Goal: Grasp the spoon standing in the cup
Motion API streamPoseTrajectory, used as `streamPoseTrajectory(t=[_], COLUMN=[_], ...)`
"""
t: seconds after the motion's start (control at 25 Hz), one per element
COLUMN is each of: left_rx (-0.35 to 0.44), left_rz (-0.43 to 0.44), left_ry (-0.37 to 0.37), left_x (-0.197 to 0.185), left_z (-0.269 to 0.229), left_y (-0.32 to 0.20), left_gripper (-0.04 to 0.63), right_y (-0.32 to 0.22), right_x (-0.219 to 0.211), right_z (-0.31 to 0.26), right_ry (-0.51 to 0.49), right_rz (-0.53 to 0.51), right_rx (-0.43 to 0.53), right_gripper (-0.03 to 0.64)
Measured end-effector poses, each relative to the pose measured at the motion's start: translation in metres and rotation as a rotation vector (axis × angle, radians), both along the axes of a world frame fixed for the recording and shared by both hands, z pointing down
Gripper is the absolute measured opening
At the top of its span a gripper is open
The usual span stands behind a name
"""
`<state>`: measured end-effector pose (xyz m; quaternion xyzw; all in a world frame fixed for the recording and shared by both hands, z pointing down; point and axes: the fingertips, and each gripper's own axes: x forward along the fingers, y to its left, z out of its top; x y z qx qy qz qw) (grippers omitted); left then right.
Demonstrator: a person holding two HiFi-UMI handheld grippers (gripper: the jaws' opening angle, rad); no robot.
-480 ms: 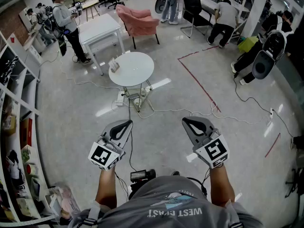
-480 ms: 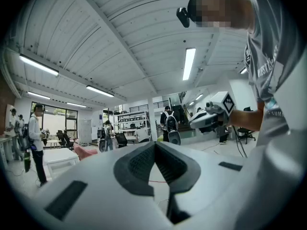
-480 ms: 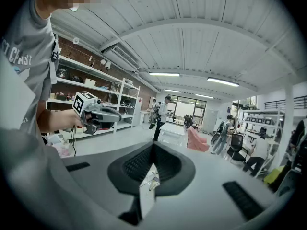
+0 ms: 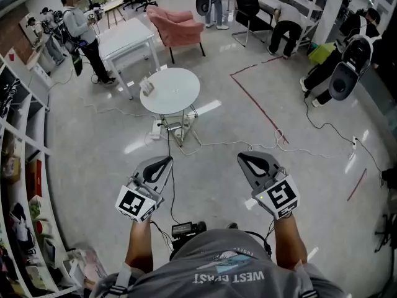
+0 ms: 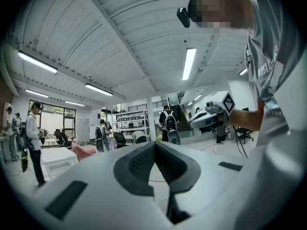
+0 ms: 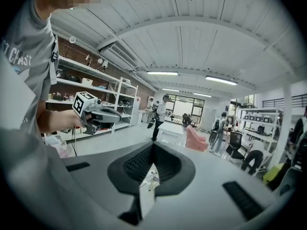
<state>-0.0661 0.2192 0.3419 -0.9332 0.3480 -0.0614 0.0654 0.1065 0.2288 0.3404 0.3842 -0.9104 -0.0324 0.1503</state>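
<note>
Two grippers are held out side by side, one in each hand, and each carries one marker cube: the left gripper (image 4: 165, 161) with its cube (image 4: 135, 202) and the right gripper (image 4: 243, 158) with its cube (image 4: 282, 197). In the left gripper view the two dark pads meet at the tips with nothing between them, so that tool is fully closed and empty. The right gripper view shows the same: its tips are together, with only a thin slit lower down through which the floor and furniture beyond can be seen, and it grips and touches nothing. Both point out over bare floor. Well ahead of the jaws, roughly in line with the left gripper, stands one round white table (image 4: 186, 95). Near its left rim sits one small pale upright object (image 4: 147, 85), too small to make out as a cup with a spoon. It is far from either tool. Beyond the round table are one square white table (image 4: 127, 36), one pink armchair (image 4: 181, 27) and one black chair (image 4: 251, 8). One red tape line (image 4: 260, 107) runs across the floor ahead of the right gripper. At least four other people stand or bend in the far part of the room. Shelving runs along the wall off to the left gripper's side.
</note>
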Motion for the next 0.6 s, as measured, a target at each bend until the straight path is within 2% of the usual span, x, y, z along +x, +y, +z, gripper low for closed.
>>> streamPoseTrajectory(t=[0.28,0.6], left_rx=[0.0,0.012], left_rz=[0.018,0.051], left_ry=[0.004,0.018], left_x=[-0.011,-0.025], left_z=[0.001,0.009], left_y=[-0.013,-0.024], left_gripper=[0.003,0.002], right_y=[-0.011,-0.02], right_x=[-0.012,-0.03], right_z=[0.0,0.002], right_ry=[0.008,-0.085], right_rz=[0.005,0.05], right_rx=[0.02,-0.019], right_gripper=[0.002,0.003])
